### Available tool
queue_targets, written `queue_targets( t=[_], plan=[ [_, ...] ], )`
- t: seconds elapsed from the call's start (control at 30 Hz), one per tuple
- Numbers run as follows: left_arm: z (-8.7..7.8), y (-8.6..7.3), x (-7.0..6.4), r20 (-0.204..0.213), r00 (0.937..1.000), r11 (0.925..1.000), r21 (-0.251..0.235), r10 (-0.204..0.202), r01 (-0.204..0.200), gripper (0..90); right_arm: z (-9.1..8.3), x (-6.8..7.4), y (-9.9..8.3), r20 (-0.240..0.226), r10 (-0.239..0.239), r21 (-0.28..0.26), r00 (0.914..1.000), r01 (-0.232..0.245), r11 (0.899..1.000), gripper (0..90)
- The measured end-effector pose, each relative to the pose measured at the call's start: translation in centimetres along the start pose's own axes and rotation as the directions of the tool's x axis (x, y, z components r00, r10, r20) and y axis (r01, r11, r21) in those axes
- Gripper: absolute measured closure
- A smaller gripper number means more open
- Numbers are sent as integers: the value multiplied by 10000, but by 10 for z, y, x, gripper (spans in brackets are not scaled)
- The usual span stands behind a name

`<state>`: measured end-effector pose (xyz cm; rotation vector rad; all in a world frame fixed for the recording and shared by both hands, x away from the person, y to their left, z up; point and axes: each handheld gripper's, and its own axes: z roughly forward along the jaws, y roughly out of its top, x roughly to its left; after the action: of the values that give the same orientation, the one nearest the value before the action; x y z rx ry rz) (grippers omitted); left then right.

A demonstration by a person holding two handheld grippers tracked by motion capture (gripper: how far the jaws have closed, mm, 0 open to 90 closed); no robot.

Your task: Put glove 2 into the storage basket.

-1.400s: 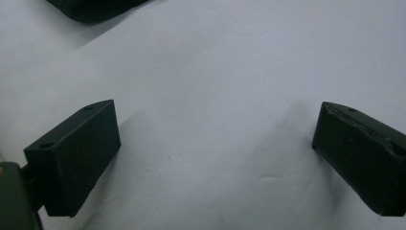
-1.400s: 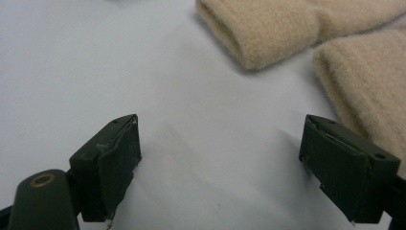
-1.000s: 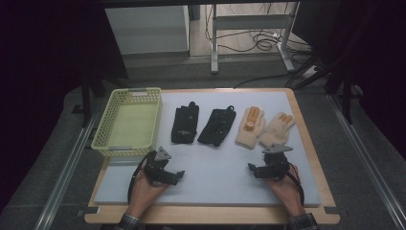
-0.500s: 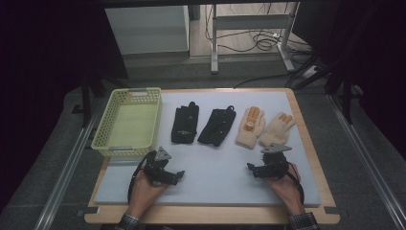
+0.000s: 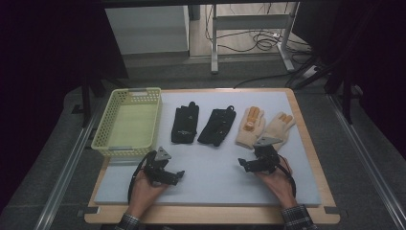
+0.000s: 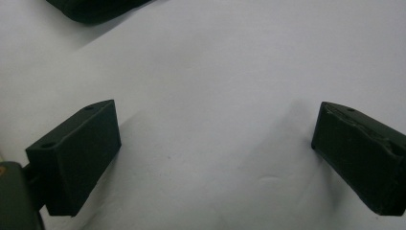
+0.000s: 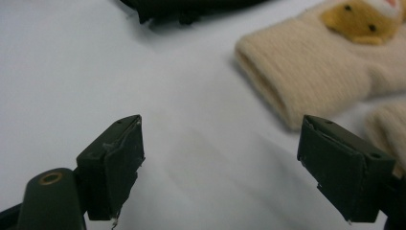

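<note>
Both claws rest low on the pale mat [image 5: 210, 177] that covers the wooden bench [image 5: 313, 158], each held in one of the person's hands at the bottom of the high view. Left claw [image 5: 178, 174] sits at lower left of that frame, its jaws wide apart and empty; in the left gripper view [image 6: 215, 143] they stand at the two sides of the frame with bare mat between them, and a dark glove edge shows at the upper left corner. Right claw [image 5: 242, 164] sits at lower right of centre, jaws likewise spread with nothing between them; in the right gripper view [image 7: 220, 158] bare mat lies between them.

Four gloves lie in a row across the middle of the high view. Two black gloves [image 5: 185, 123] [image 5: 217, 125] lie side by side near the centre, fingers toward the top of the frame. To their right lie two cream knitted gloves: the inner cream glove [image 5: 250, 127] with an orange patch, and the outer cream glove [image 5: 280, 128], partly hidden behind the right claw's grey plate. In the right gripper view the inner cream glove's cuff [image 7: 306, 76] lies in the upper right, just beyond the right-hand jaw and not touching it.

A yellow-green mesh basket [image 5: 111, 125] stands at the left edge of the mat, above the left claw.
</note>
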<state>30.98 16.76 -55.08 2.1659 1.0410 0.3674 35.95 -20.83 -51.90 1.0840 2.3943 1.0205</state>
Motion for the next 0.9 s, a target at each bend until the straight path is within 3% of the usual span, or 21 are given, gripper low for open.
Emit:
queue_targets(
  t=[0.27,0.47,0.9],
  plan=[
    [0,0,0,-1,10000,10000,-4,4,-4,30,9,7,21,-257,-191,-247,9995,185,9995,212],
    [0,0,0,-3,10000,10000,-5,3,-3,30,20,4,38,-389,-263,-321,9989,251,9992,246],
    [0,0,0,2,10000,10000,-4,7,-7,30,43,-4,70,-32,-536,-317,9986,535,9981,321]
  ],
)
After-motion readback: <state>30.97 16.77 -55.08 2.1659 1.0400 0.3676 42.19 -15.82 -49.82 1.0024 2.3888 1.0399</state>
